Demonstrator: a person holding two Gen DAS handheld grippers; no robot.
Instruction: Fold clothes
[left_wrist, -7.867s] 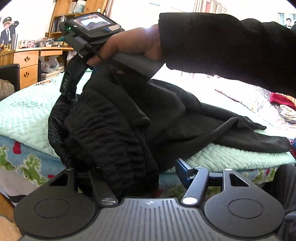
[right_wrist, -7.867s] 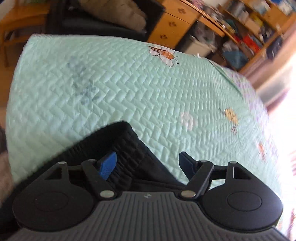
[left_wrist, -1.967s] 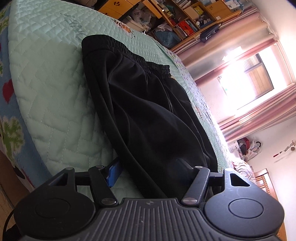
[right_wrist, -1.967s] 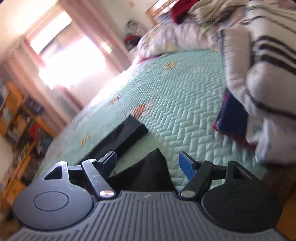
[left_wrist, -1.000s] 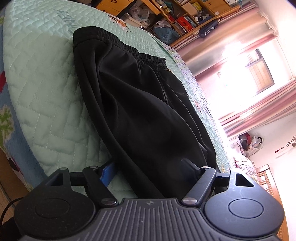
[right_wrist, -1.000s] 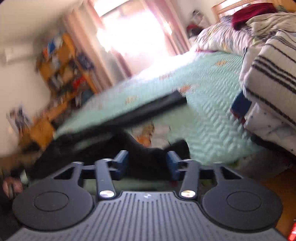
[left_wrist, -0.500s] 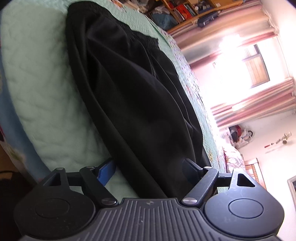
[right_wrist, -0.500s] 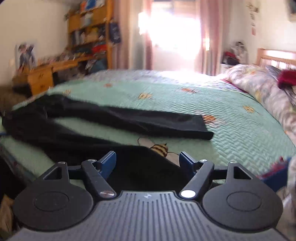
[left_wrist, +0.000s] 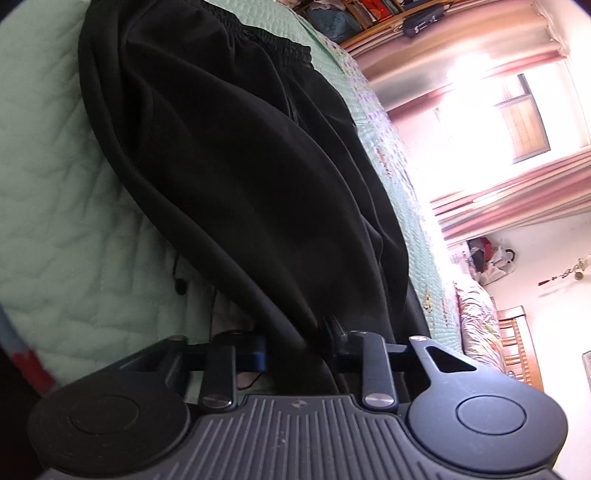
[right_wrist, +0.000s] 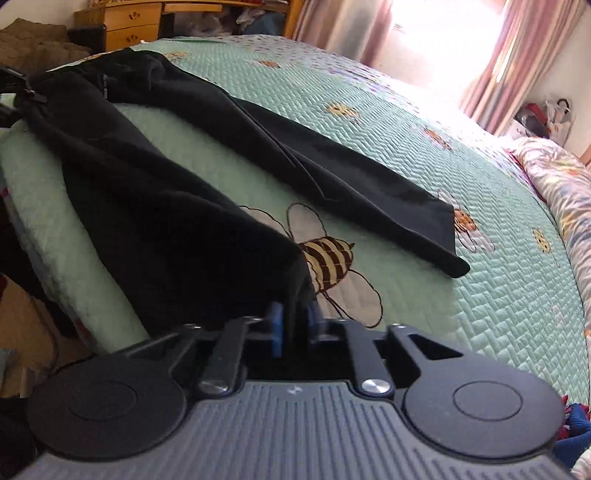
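Observation:
Black trousers lie across the mint quilted bed, with the elastic waistband at the far end. My left gripper is closing its jaws, and a bunched fold of the trousers is pinched between the pads. In the right wrist view the trousers spread into two legs, the far leg lying flat on the quilt. My right gripper is shut on the hem of the near leg, the blue pads squeezing the cloth.
The bed's edge drops away at the left in both views. A wooden desk with drawers stands beyond the bed. Pink curtains frame a bright window. A floral duvet lies at the right. A bee print sits beside the near hem.
Both grippers went from wide open to closed on the black cloth. The right gripper moved in onto the near leg's hem, and the left one slid closer along the trousers.

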